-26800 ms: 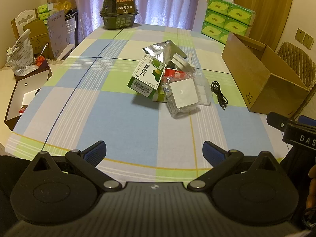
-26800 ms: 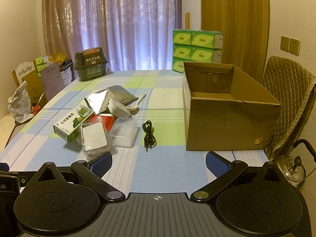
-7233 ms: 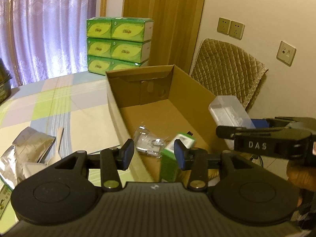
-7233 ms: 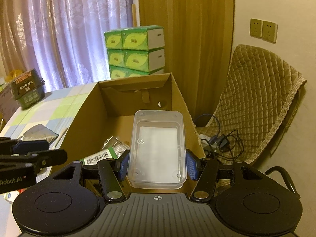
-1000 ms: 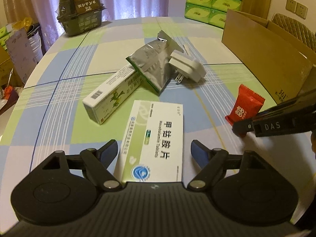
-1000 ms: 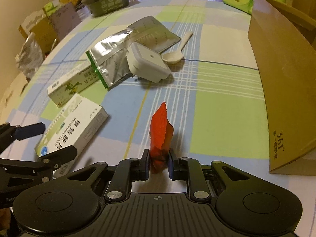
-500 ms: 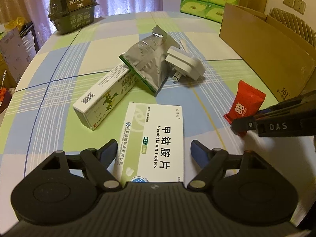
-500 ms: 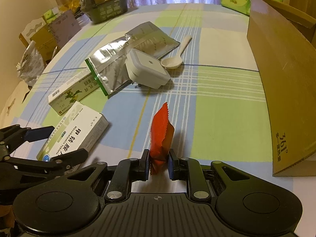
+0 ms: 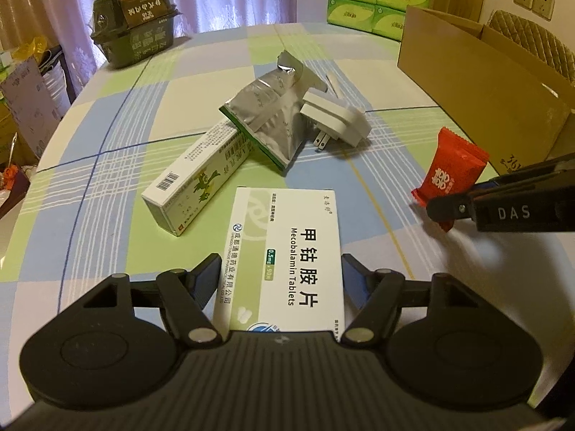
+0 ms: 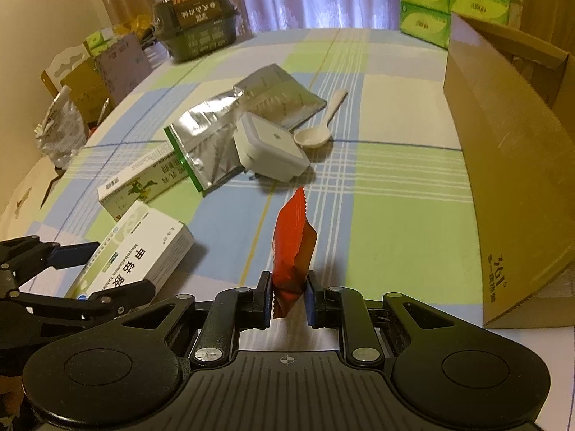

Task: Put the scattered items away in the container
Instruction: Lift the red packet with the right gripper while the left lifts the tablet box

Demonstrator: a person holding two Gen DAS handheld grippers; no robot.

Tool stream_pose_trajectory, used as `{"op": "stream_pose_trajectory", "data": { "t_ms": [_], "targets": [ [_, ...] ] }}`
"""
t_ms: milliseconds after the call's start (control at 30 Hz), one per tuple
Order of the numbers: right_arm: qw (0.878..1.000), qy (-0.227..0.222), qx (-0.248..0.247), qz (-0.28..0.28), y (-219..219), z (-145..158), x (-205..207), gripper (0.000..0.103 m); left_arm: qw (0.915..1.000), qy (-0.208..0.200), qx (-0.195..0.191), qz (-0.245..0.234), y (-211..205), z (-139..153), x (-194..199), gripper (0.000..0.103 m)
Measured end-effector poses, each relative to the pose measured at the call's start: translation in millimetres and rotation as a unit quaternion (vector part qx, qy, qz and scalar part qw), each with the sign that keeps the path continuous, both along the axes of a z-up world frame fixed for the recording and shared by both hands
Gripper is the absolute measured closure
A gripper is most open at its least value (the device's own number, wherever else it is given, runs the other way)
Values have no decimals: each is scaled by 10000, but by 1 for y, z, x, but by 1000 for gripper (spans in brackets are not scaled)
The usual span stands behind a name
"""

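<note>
My left gripper is shut on a white Mecobalamin tablet box, its pads against the box's long sides, low over the checked tablecloth. In the right wrist view the same box sits between the left gripper's fingers. My right gripper is shut on a red snack packet, held upright above the table; the left wrist view shows the packet at the right. The open cardboard box stands to the right, its inside hidden.
Mid-table lie a long green-white carton, a foil pouch, a white plug adapter and a white spoon. A dark noodle tub sits at the far edge. Green tissue packs stand behind the table.
The left fingers have drawn in against the tablet box's sides. The right gripper keeps its hold on the red packet, which now sits a little higher.
</note>
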State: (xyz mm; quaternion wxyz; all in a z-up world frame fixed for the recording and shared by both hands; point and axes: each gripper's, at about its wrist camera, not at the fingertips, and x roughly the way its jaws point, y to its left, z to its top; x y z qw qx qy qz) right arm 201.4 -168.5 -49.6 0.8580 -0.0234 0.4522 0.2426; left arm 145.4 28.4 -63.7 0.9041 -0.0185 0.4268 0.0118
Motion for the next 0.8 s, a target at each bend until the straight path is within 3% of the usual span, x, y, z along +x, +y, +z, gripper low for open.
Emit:
{"op": "stream_pose_trajectory", "data": {
  "t_ms": [800],
  "targets": [
    [9989,-267,353,-167,-29,37,-53,82,9997,-213,-36,-67,-27,45,-32,36]
  ]
}}
